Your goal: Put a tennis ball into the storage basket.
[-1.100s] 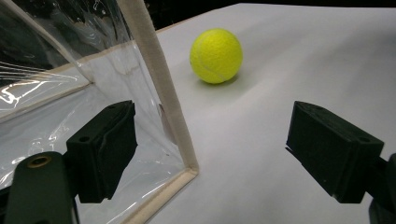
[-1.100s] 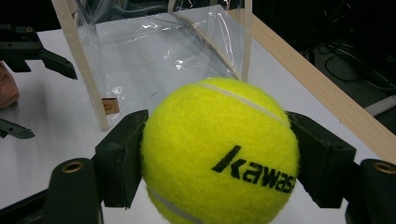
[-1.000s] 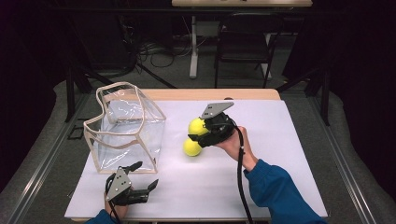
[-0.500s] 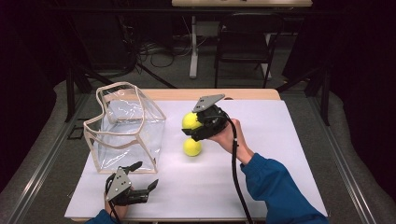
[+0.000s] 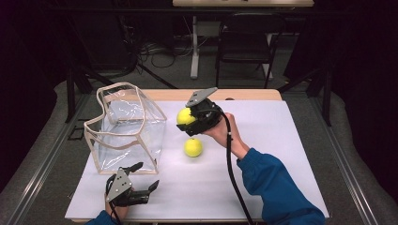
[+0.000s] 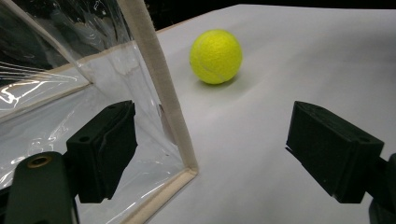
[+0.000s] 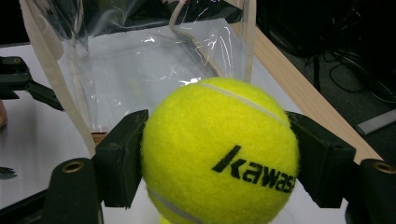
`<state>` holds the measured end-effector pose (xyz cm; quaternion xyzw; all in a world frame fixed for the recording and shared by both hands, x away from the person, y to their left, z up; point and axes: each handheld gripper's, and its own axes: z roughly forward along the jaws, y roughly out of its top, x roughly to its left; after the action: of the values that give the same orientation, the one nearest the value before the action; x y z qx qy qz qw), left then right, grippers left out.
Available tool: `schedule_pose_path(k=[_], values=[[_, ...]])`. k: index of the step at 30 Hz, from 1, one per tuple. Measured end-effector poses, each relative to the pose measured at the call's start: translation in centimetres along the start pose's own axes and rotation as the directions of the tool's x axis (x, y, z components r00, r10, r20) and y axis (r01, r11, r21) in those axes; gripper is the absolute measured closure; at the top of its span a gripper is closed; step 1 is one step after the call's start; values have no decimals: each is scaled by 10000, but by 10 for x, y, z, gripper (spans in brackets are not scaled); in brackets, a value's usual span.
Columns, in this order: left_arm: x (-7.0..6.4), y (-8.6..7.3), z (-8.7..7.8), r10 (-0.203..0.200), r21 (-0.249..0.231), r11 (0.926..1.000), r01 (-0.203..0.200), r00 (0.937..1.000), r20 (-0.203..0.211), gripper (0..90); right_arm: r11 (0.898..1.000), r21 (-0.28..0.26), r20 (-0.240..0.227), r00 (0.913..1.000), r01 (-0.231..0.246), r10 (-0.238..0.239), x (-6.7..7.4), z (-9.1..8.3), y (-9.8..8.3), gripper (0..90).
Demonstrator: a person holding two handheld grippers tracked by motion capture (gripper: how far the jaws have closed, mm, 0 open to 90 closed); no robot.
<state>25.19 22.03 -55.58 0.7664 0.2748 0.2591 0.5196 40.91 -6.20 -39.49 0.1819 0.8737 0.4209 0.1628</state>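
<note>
My right gripper [image 5: 188, 122] is shut on a yellow tennis ball [image 5: 184, 115] and holds it above the white table top, just right of a clear plastic bag [image 5: 126, 126] with beige trim. In the right gripper view the ball [image 7: 219, 154] sits between both pads, and the open-topped bag [image 7: 154, 60] stands right behind it. A second tennis ball [image 5: 193, 147] lies on the table below the held one. My left gripper [image 5: 146, 176] rests open near the front edge, by the bag's front corner [image 6: 159, 93], with that second ball [image 6: 215, 56] beyond it.
The white sheet [image 5: 281, 154] covers the table, with a wooden strip [image 5: 253, 94] along its far edge. A dark chair [image 5: 244, 42] and cables stand on the floor behind. A blue sleeve [image 5: 277, 187] crosses the front right.
My right gripper has carried the held ball left and slightly up, nearer the bag. The ball on the table and my left gripper have stayed put.
</note>
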Motion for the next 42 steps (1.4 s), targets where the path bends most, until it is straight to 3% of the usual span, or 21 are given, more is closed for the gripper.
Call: schedule_pose_path(k=[18, 42], values=[[0, 0, 0, -4, -2, 10000, 4, 10000, 15, 157, 10000, -15, -5, 10000, -58, 58, -9, 12, 18, 261], [0, 0, -1, 24, -2, 10000, -24, 10000, 86, 158, 9996, -68, -143, 9996, 260, -260, -3, 21, 46, 261]])
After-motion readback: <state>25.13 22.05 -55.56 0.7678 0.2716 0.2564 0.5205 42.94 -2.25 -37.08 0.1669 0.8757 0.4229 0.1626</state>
